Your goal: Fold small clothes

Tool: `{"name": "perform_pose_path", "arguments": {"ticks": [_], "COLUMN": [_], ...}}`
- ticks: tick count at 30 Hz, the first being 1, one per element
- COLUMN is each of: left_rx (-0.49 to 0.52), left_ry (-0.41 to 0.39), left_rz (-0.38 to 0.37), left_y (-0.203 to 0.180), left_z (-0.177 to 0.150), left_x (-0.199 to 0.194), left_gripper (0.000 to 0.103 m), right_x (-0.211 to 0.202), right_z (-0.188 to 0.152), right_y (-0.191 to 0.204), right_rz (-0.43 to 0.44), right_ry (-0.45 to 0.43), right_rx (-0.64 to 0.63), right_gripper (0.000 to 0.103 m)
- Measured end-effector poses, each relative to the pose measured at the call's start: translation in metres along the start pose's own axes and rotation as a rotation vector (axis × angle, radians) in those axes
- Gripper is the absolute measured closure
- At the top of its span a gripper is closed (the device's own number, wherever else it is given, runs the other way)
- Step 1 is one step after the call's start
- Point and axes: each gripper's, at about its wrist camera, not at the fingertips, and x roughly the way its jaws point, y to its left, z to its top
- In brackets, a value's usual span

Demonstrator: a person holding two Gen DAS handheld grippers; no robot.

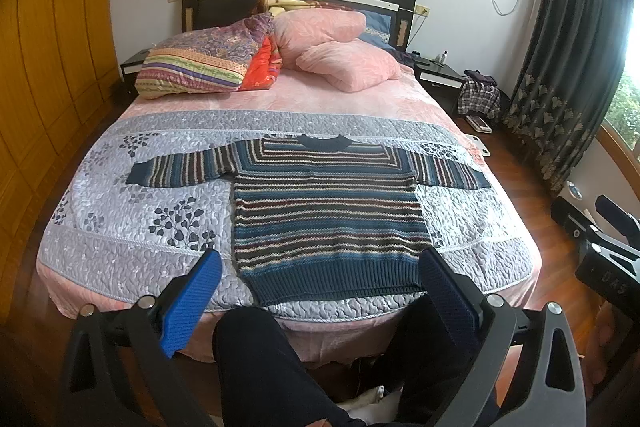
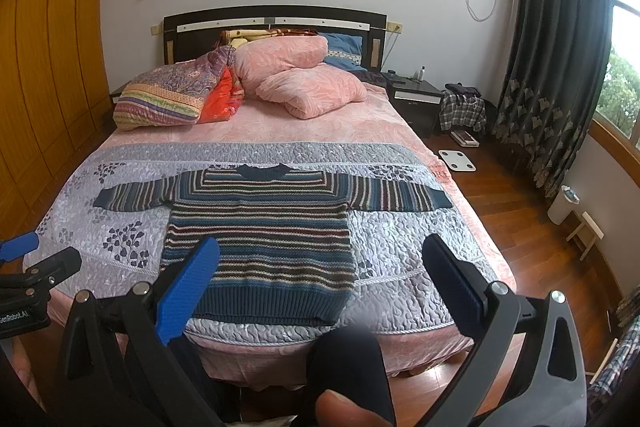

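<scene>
A striped knit sweater (image 1: 328,219) (image 2: 260,239) in blue, maroon and cream lies flat on the bed, sleeves spread out to both sides, collar toward the headboard and hem at the near edge. My left gripper (image 1: 320,267) hangs open in front of the hem, short of the bed, with nothing between its blue fingers. My right gripper (image 2: 320,259) is also open and empty, a little right of the sweater's hem and off the bed. The left gripper's body shows at the left edge of the right wrist view, the right one's at the right edge of the left wrist view.
The grey quilted bedspread (image 1: 120,227) (image 2: 400,247) covers the bed's near half. Pink pillows (image 1: 344,59) and a folded patterned quilt (image 1: 200,63) lie by the headboard. A person's dark-trousered legs (image 1: 256,367) stand against the bed's foot. Wooden floor, a white scale (image 2: 458,159), a nightstand (image 2: 416,95) and curtains are to the right.
</scene>
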Motion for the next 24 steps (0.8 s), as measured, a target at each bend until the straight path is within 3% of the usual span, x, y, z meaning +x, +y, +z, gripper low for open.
{"name": "perform_pose_path", "arguments": {"ticks": [10,14,18,21,23,24], "left_rx": [-0.010,-0.039,-0.089,-0.111,-0.115,-0.118], "left_ry": [-0.001,0.018,0.058,0.034,0.026,0.037], "left_rz": [-0.002,-0.028,-0.094,-0.143,-0.251,-0.297], "left_y": [-0.002,0.006,0.018,0.025,0.030,0.031], "left_z": [0.002,0.001,0.003,0.003,0.002,0.003], "left_x": [0.011,0.033,0.068,0.094,0.117,0.125], "left_gripper": [0.004,0.004,0.004,0.004,0.004,0.004], "right_x": [0.011,0.026,0.051,0.080,0.106,0.131], "right_z": [-0.001,0.000,0.000,-0.001,-0.004,-0.007], "right_y": [0.001,-0.001,-0.007,-0.015,-0.027,-0.041], "right_rz": [-0.003,-0.014,-0.025,-0.018,0.031,0.112], "right_ry": [0.016,0.035,0.060,0.068,0.057,0.051], "right_rx": [-0.006,-0.006,0.009,0.009,0.035,0.062], "right_gripper": [0.002,0.002,0.002,0.002,0.003,0.003]}}
